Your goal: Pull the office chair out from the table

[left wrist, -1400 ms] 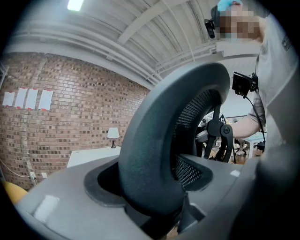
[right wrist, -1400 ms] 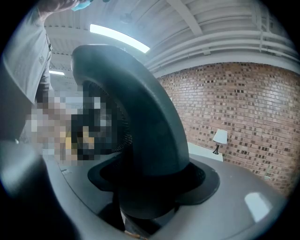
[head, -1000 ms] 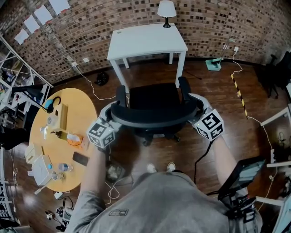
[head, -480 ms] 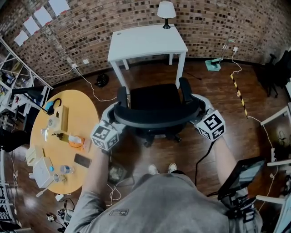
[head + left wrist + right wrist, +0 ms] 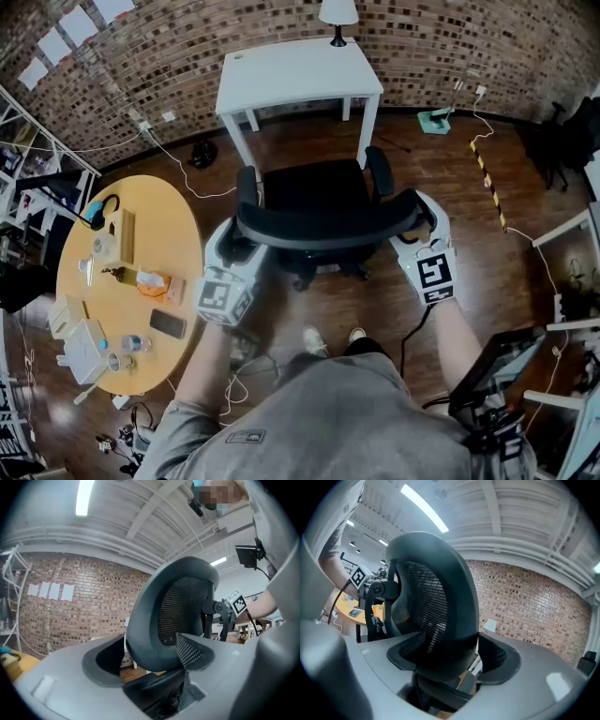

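Observation:
A black office chair (image 5: 309, 197) stands on the wood floor just in front of the white table (image 5: 300, 75), its curved mesh backrest (image 5: 323, 236) toward me. My left gripper (image 5: 236, 242) is at the backrest's left end. Its jaws are opening, and the backrest rim (image 5: 154, 620) sits between them with the pads no longer pressing. At the right end my right gripper (image 5: 420, 216) straddles the rim (image 5: 454, 634), and both pads lie against it. Both grippers point roughly level.
A round yellow table (image 5: 173, 234) with a phone, a bottle and several small items stands close on the left. A lamp (image 5: 337, 14) sits on the white table. Cables (image 5: 169, 155) trail over the floor, and my feet (image 5: 328, 339) stand behind the chair.
Both marker cubes have drawn back toward me and turned. The left gripper's hold on the backrest end has loosened. The chair keeps about the same gap to the white table.

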Motion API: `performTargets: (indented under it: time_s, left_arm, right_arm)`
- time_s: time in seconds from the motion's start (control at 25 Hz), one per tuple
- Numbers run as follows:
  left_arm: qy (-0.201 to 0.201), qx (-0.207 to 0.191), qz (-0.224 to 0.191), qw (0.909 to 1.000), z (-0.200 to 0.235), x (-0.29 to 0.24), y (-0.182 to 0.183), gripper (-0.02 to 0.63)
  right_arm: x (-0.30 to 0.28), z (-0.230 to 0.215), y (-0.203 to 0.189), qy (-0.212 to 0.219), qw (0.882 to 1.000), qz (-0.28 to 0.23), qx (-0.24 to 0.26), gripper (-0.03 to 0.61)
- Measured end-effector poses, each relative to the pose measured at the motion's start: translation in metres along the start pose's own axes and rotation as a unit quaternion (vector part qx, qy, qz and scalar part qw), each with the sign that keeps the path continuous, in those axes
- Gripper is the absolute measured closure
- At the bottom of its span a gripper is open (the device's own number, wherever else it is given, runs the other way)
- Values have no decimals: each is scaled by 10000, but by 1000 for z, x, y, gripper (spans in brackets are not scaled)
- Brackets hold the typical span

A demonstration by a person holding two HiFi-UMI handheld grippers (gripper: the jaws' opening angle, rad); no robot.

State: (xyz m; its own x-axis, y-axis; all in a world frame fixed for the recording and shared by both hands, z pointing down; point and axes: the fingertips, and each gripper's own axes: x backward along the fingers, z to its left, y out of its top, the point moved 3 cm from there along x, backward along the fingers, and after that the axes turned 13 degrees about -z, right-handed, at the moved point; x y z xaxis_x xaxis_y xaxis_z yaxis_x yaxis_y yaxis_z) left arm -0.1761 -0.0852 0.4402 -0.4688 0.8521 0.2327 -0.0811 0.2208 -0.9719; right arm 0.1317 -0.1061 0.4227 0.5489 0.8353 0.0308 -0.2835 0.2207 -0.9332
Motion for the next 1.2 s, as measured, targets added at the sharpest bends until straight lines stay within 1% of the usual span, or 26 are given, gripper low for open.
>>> performTargets:
  time_s: [0.08,0.16,0.24,0.28,0.32,0.4,0.44,0.6,0.72,0.8,0.92,1.08,1.2]
  left_arm:
    - [244,68,113,9996,-7,10,-1,273]
    - [465,70,246,9986,-18,22,-1,286]
    - [595,71,288,9978,-32,31,0,329]
    - [635,98,278,9975,-41,35,1,354]
    - [657,135,255,9974,-50,39,3,378]
    - [664,191,212,9974,-70,44,4,437]
    - [659,222,197,9974,-80,45,3,459]
    - [595,359,229,9973,-125,50,6,541]
    - [607,317,287,9972,-152,58,10,606]
    - [584,337,318,9972,-167,62,11,612]
    - [564,426,373,9968,-186,66,10,612]
    - [448,522,454,9966,-201,77,3,612]
    - [321,557,554,9964,-205,82,0,612]
  right_arm:
    - [8,1,-1,-68,10000,-27,67,231]
    - [17,6,-2,-26,9999,-43,88,269]
    - [27,18,-3,125,9999,-61,61,338]
    - [31,26,-3,256,9996,-71,36,353]
    - [36,36,-2,409,9991,-88,14,356]
    - [44,53,0,721,9973,-166,25,398]
    - [49,59,1,847,9962,-215,25,407]
    - [68,70,5,1115,9931,-337,-153,474]
    - [81,81,13,1358,9895,-443,-223,550]
    - [89,88,18,1530,9866,-527,-228,563]
    - [98,99,20,1710,9826,-584,-419,565]
    - [109,122,11,1921,9786,-458,-581,565]
    - [114,133,9,1930,9779,-356,-722,565]
